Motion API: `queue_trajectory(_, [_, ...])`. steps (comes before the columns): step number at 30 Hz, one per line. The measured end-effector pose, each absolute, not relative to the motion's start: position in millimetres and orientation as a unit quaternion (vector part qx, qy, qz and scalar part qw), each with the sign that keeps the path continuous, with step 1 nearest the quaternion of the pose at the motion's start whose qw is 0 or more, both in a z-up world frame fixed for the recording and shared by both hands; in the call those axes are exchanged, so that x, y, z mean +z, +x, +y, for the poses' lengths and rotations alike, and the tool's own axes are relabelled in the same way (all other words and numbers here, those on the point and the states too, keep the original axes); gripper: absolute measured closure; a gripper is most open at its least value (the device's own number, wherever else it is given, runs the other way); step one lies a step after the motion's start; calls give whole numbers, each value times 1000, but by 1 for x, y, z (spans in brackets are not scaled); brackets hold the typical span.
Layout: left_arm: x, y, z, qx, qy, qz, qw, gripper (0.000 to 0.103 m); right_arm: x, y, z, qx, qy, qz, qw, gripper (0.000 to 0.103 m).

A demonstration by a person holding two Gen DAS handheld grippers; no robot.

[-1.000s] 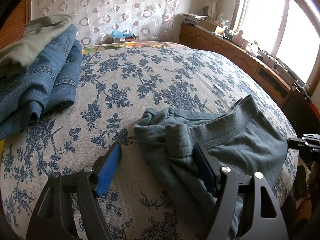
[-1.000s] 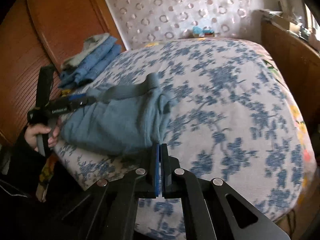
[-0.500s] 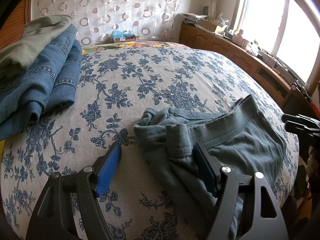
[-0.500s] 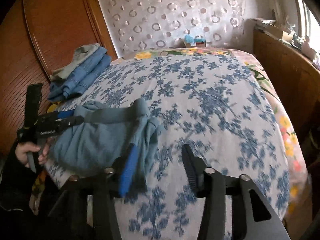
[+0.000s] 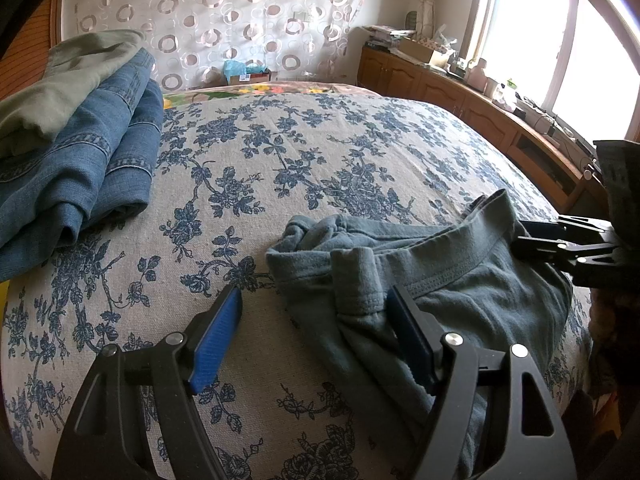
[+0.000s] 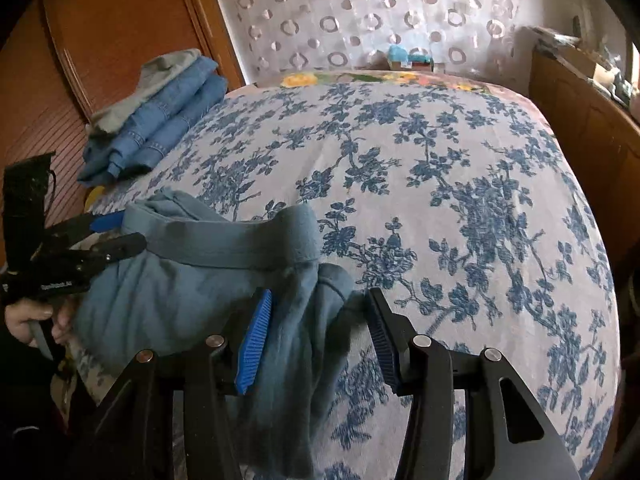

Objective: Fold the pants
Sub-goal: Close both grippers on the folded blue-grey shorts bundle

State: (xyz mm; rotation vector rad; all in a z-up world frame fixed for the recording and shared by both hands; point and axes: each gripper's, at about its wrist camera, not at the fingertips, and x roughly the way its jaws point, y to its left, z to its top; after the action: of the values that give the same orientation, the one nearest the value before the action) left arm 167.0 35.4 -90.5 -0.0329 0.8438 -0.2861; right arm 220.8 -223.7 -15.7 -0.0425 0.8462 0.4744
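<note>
Grey-blue pants (image 5: 472,288) lie bunched near the front edge of the flowered bed (image 5: 320,152). My left gripper (image 5: 316,320) is open over their left waistband corner; its right finger (image 5: 408,340) rests on the cloth and the left blue pad (image 5: 218,340) stands over bare sheet. In the right wrist view the pants (image 6: 192,280) fill the lower left. My right gripper (image 6: 318,336) is open, and the pants' right end hangs between its jaws, beside the left pad (image 6: 254,344). Each gripper shows in the other's view: the right gripper (image 5: 568,248) and the left gripper (image 6: 80,252), held by a hand (image 6: 28,316).
Folded blue jeans (image 5: 88,168) with an olive garment (image 5: 68,72) on top are stacked at the bed's back left. A wooden cabinet (image 5: 480,120) runs under the window on the right. A wooden wardrobe (image 6: 100,40) stands to the left. A small box (image 5: 248,74) sits beyond the bed.
My right gripper went from shut to open and moved in over the pants' right end, so cloth now hangs between its jaws. The left gripper and the pants stayed put.
</note>
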Motion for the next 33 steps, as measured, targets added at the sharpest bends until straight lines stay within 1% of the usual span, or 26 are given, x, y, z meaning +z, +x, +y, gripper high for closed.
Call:
queue_trajectory(7, [-91,168,33,-139,-12,409,902,26,-22,222,-214,225,-37,388,893,53])
queue_trajectory(17, [-92,169,33,-135,-9,412,901,25,-24,218,-220,238,-21,383,892,54])
queue_trajectory(18, [-92,169,34,-133,-10,412,901,24,-24,217,-220,241,-24,383,892,57])
queue_trajectory(22, [-91,171,33,-131,-11,414,901,25,-24,215,-217,248,-33,383,889,65])
queue_trajectory(24, [-90,171,32,-140,-20,414,899,32,-24,215,-218,250,-31,383,889,68])
queue_trajectory(25, [-90,172,33,-143,-26,414,899,34,-24,216,-218,248,-29,383,889,74])
queue_trajectory(28, [-89,173,31,-151,-40,415,896,45,-24,217,-219,249,-21,385,888,80])
queue_trajectory(29, [-89,174,30,-156,-46,416,895,51,-24,217,-218,249,-22,386,888,81])
queue_trajectory(30, [-88,175,30,-161,-54,417,893,55,-24,217,-217,251,-22,386,887,84])
queue_trajectory(33, [-86,174,29,-172,-71,416,890,77,-23,215,-214,252,-27,385,888,88])
